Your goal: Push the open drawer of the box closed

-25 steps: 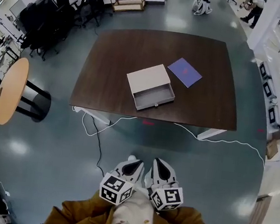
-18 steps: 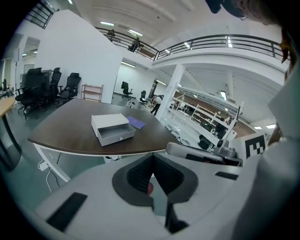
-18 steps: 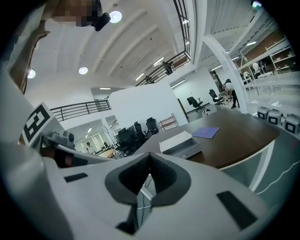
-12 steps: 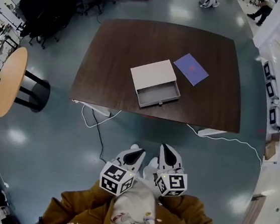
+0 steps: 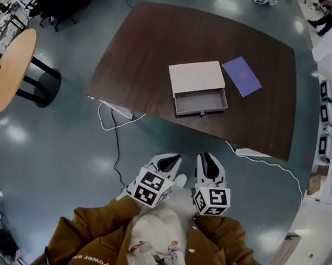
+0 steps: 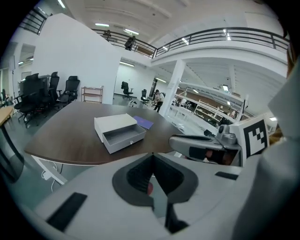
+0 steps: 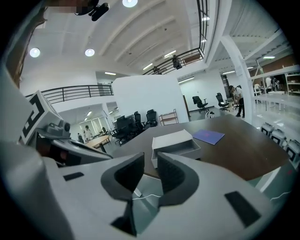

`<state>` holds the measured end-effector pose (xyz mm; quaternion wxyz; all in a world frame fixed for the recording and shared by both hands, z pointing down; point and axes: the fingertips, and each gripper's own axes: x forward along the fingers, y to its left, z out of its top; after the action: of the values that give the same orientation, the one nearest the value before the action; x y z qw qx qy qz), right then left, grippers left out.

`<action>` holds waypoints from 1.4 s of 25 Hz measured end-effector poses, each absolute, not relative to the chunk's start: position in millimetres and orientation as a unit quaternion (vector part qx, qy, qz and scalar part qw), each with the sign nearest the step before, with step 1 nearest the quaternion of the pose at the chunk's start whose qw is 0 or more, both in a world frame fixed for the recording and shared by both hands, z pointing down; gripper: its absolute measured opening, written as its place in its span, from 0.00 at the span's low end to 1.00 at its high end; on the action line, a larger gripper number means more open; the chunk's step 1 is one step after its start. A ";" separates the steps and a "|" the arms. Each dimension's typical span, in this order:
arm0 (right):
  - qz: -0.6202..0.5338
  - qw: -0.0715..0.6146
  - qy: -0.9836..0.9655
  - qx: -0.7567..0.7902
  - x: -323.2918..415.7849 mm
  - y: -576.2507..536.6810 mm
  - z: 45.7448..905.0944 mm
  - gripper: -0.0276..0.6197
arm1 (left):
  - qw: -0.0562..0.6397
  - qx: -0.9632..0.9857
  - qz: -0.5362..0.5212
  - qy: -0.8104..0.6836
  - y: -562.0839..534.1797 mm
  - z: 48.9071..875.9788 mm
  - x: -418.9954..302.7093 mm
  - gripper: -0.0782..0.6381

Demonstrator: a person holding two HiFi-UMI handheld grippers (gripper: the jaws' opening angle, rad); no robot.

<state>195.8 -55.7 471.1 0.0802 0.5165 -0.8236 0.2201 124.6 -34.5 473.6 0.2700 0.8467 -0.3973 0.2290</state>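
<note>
1. Head view: the pale beige rectangular cardboard box point(image 5: 197, 77) lies on the dark brown matte table point(image 5: 147, 42). Its grey drawer point(image 5: 201, 101) is slid out of the box on the side facing me, so the task has not started.
2. Both tongs sit well apart from the box, on its drawer side and off the table edge, held low against the person's brown jacket point(image 5: 80, 244). I read that as a carry posture on the approach, not a reach.
3. Left gripper point(image 5: 173, 158) is clenched on nothing; its dark ribbed pads meet in a single seam in the left gripper view.
4. Right gripper point(image 5: 208, 158) has its jaws opening. A clear gap shows between the ribbed pads point(image 7: 168, 171) in the right gripper view, with nothing between them, only floor and a thin white cable point(image 5: 116, 147) beyond.
5. The drawer looks like a shallow, empty, flat-walled tray with a small round knob point(image 5: 201, 113) mid-front. That flat front should take a plain push toward the box.
6. A thin purple rectangular sheet point(image 5: 241, 76) lies flat just beside the box on its right, clear of the drawer's path.
7. The box has crisp corners and a smooth lid, and it probably slides easily on the table, so I would push squarely.
</note>
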 end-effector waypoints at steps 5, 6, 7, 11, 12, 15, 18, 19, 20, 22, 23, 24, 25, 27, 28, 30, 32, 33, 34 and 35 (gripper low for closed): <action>0.201 0.120 -0.826 0.513 181.0 -66.8 483.2 0.16 | 0.279 0.843 0.223 -0.402 -42.9 482.2 114.9 0.12; 0.201 0.127 -0.825 0.512 179.1 -69.8 488.9 0.16 | 0.277 0.843 0.222 -0.405 -46.3 485.4 111.7 0.12; 0.200 0.134 -0.825 0.511 177.6 -73.3 494.8 0.16 | 0.272 0.843 0.221 -0.409 -50.3 489.2 108.7 0.12; 0.196 0.159 -0.828 0.500 169.6 -86.4 511.6 0.16 | 0.249 0.839 0.232 -0.425 -58.7 512.5 97.6 0.12; 0.196 0.162 -0.829 0.499 166.7 -91.0 514.5 0.16 | 0.253 0.837 0.231 -0.426 -60.8 517.5 95.4 0.12; 0.192 0.175 -0.829 0.495 159.9 -108.3 523.8 0.17 | 0.262 0.840 0.213 -0.424 -73.8 518.7 94.8 0.12; 0.185 0.191 -0.829 0.492 156.3 -124.3 538.9 0.18 | 0.272 0.838 0.206 -0.426 -83.6 525.1 95.0 0.12; 0.179 0.197 -0.830 0.491 154.5 -129.9 545.0 0.18 | 0.275 0.836 0.207 -0.428 -86.2 528.5 93.6 0.12; 0.171 0.203 -0.830 0.490 153.3 -136.6 551.2 0.18 | 0.278 0.834 0.208 -0.428 -89.7 531.5 92.6 0.12; 0.164 0.213 -0.829 0.491 154.9 -152.7 564.3 0.21 | 0.284 0.833 0.207 -0.427 -98.6 537.0 93.8 0.12; 0.164 0.218 -0.826 0.493 156.9 -160.4 570.9 0.22 | 0.288 0.832 0.206 -0.426 -102.9 540.0 95.1 0.12; 0.167 0.223 -0.823 0.495 158.9 -167.5 577.3 0.23 | 0.292 0.831 0.205 -0.426 -106.8 543.4 96.2 0.12; 0.170 0.226 -0.820 0.497 160.3 -174.2 583.3 0.23 | 0.297 0.829 0.206 -0.426 -110.4 547.4 96.8 0.12; 0.173 0.231 -0.817 0.499 161.8 -186.9 594.0 0.23 | 0.302 0.826 0.208 -0.428 -117.5 553.9 97.1 0.12; 0.174 0.234 -0.816 0.500 162.1 -192.6 599.1 0.23 | 0.303 0.824 0.210 -0.430 -120.6 556.4 96.8 0.12; 0.174 0.243 -0.812 0.501 162.5 -203.1 610.0 0.24 | 0.303 0.823 0.215 -0.430 -124.9 560.9 95.6 0.12; 0.178 0.254 -0.807 0.503 162.9 -212.7 622.1 0.25 | 0.306 0.822 0.217 -0.429 -127.3 565.1 93.8 0.12; 0.179 0.260 -0.804 0.503 163.2 -217.2 628.0 0.25 | 0.308 0.821 0.218 -0.428 -128.0 567.5 92.9 0.12; 0.179 0.266 -0.803 0.503 163.5 -221.7 633.8 0.25 | 0.310 0.821 0.218 -0.428 -128.7 569.8 92.4 0.12; 0.175 0.273 -0.802 0.502 163.8 -226.0 639.4 0.25 | 0.311 0.821 0.218 -0.427 -129.3 572.1 92.5 0.12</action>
<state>163.8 -226.0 639.4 0.2730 0.5018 -0.8018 0.1752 92.5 -129.3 572.1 0.3113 0.8206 -0.4268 0.2181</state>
